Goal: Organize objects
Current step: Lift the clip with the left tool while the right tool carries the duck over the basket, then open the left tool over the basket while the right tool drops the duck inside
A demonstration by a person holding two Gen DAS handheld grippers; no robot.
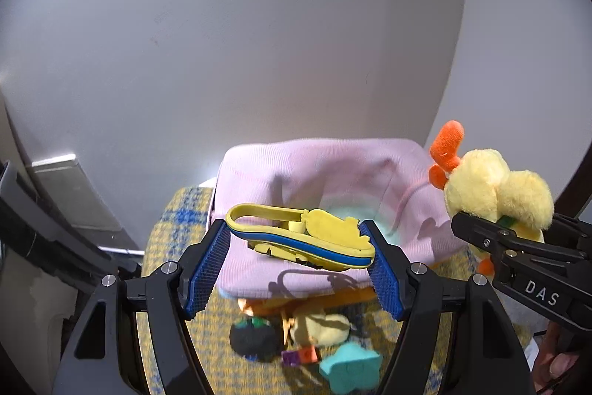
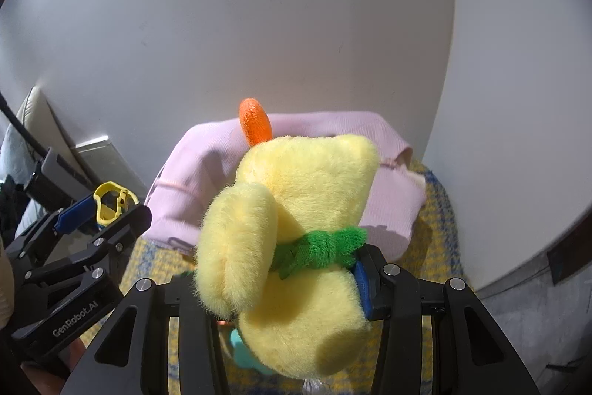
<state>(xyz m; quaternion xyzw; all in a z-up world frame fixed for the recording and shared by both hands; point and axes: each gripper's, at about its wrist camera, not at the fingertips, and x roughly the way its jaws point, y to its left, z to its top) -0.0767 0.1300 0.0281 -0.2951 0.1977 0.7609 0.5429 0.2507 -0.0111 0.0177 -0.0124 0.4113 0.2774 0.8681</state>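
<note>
We hold the yellow sandal [image 1: 301, 239] clamped in our left hand-held gripper [image 1: 299, 258] and the plush duck [image 2: 296, 239] in our right hand-held gripper [image 2: 281, 287], both raised over the pink fabric bin [image 1: 333, 169], likely for dropping in.

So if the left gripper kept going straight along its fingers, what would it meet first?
Probably the pink fabric bin. The left gripper, shut on the yellow clip, points at it, with the clip leading. Depth is unclear, so it might pass over the near rim instead.
</note>
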